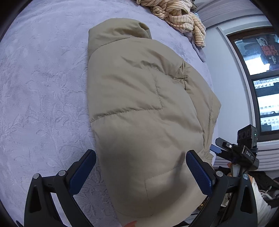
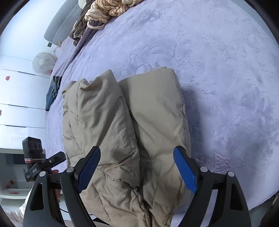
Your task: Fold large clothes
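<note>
The jacket (image 1: 139,108) is lying on the lilac bedspread (image 1: 40,83), near the edge where the person is standing, already doubled into a thick bundle. From the right wrist view it is showing as two puffy lobes side by side with a deep crease running between them (image 2: 132,125). A heap of striped cloth (image 1: 176,15) is sitting well apart at the far end of the bed, and a dark folded garment (image 2: 53,92) is lying off by the bed's left edge.

The left gripper (image 1: 140,172) is hovering over the near end of the jacket with its jaws spread wide, holding nothing. The right gripper (image 2: 137,169) is doing the same over the two lobes, jaws wide apart and nothing between them.

This looks like a padded, quilted coat: light for its bulk, very soft, and springy, so I am expecting any fold to be pushing back open once released. The shell looks smooth and probably slick, so a shallow pinch on a puffed panel is likely to be sliding off. The better places to take hold seem to be the stitched seams (image 1: 132,111) and the thinner hem edges near the grippers, where the filling is compressing and the fabric is giving the pads something firm. Taking both layers deep into the jaws should be keeping the fold together.
</note>
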`<state>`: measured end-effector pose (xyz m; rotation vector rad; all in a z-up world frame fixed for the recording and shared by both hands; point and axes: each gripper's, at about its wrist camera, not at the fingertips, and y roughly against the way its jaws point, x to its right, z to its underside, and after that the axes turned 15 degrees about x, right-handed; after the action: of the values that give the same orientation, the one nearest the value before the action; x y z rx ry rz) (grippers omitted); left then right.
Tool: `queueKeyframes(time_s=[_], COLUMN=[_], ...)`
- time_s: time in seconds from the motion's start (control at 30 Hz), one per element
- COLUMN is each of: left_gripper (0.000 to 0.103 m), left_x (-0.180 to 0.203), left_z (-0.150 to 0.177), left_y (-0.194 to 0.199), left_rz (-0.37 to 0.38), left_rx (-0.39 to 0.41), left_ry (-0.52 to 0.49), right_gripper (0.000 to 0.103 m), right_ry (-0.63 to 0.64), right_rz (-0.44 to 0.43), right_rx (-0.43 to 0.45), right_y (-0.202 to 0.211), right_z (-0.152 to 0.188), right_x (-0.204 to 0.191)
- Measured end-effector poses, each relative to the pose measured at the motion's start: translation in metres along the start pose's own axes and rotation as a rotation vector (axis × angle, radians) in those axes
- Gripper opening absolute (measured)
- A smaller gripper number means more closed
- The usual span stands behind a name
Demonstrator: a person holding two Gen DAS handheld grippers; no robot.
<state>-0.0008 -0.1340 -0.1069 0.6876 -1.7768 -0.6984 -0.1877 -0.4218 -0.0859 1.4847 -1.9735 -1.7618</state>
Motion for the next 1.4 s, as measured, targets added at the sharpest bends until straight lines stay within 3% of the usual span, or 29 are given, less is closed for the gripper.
queueKeyframes(time_s=[0.23,0.4,0.5,0.63,0.77,0.87,0.97,1.2,1.4], left_gripper=[0.103,0.103,0.103,0.103,0.103,0.103,0.103,0.103,0.103], left_x=[-0.002,-0.012,-0.020,-0.026,-0.031,-0.033,-0.031,-0.031,-0.042], left_z=[0.003,0.003,0.002,0.000,-0.001,0.000,-0.003,-0.012,-0.018], left_y=[-0.017,-0.019,-0.024,-0.031,-0.040,-0.041,-0.044,-0.045,-0.070], left_rz=[0.015,0.040,0.057,0.074,0.085,0.088,0.090,0.110,0.176], left_rx=[-0.026,-0.023,-0.025,-0.020,-0.021,-0.021,-0.021,-0.019,-0.053], left_ry=[0.031,0.078,0.113,0.134,0.168,0.173,0.179,0.121,0.157], right_gripper=[0.087,0.088,0.088,0.089,0.090,0.102,0.103,0.103,0.103], right_ry=[-0.157,-0.153,-0.185,-0.277,-0.354,-0.390,-0.348,-0.001,0.079], right_rz=[-0.120,-0.083,-0.095,-0.200,-0.306,-0.430,-0.493,-0.328,-0.272], right_rx=[0.037,0.067,0.004,-0.063,-0.075,-0.049,-0.045,-0.215,-0.319], right_y=[-0.004,-0.003,-0.020,-0.050,-0.071,-0.074,-0.070,-0.092,-0.133], right_z=[-0.018,-0.030,-0.030,-0.023,-0.019,-0.024,-0.031,-0.043,-0.038], right_x=[0.032,0.048,0.064,0.084,0.090,0.083,0.069,0.012,-0.006])
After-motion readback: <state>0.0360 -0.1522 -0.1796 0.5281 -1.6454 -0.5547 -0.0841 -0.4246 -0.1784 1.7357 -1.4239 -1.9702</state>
